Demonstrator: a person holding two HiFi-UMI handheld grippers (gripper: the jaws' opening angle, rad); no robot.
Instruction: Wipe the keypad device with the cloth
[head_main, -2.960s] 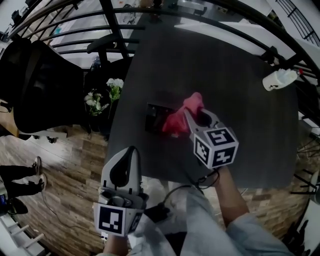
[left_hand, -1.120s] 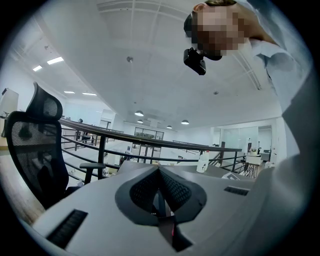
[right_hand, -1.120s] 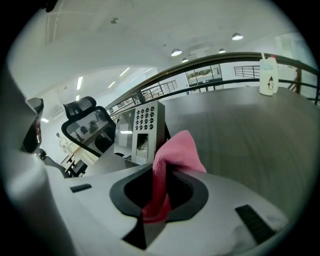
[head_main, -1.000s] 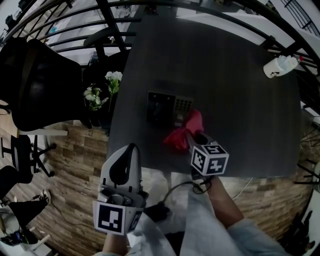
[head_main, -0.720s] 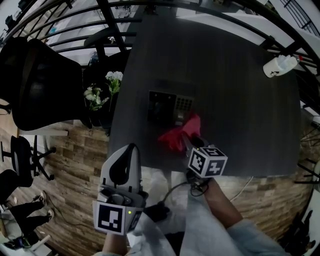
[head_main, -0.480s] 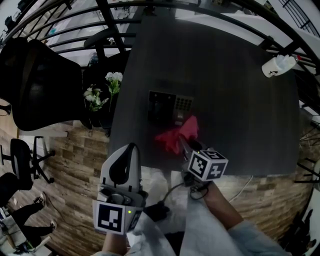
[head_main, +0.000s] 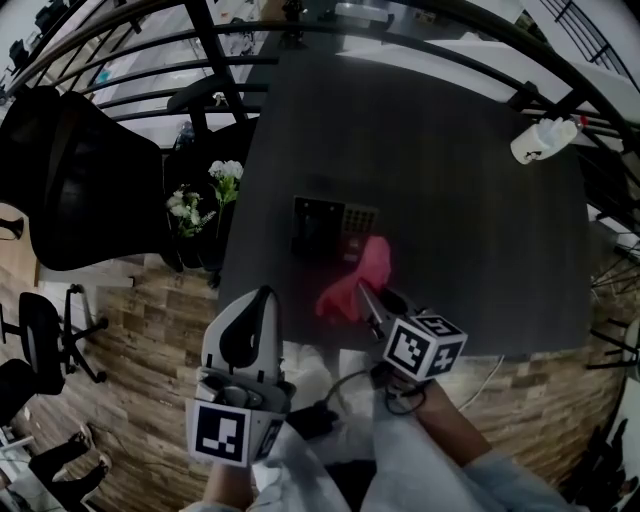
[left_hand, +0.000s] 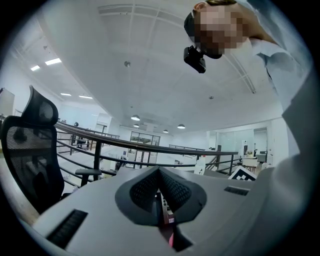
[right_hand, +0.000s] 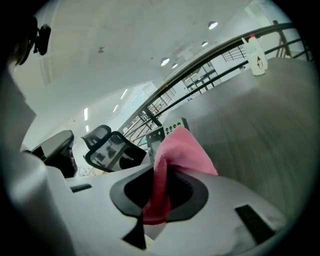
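The left gripper (head_main: 262, 298) and right gripper (head_main: 365, 294) are pale grey with black-and-white marker cubes (head_main: 425, 346); the sleeves (head_main: 470, 484) are light.

An open office: mesh swivel chair (head_main: 80, 190), dark desk (head_main: 450, 200), recessed ceiling lights (left_hand: 135, 118)

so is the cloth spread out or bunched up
Bunched up: the pink cloth is pinched in the right gripper, gathered into a folded lump, not laid flat.
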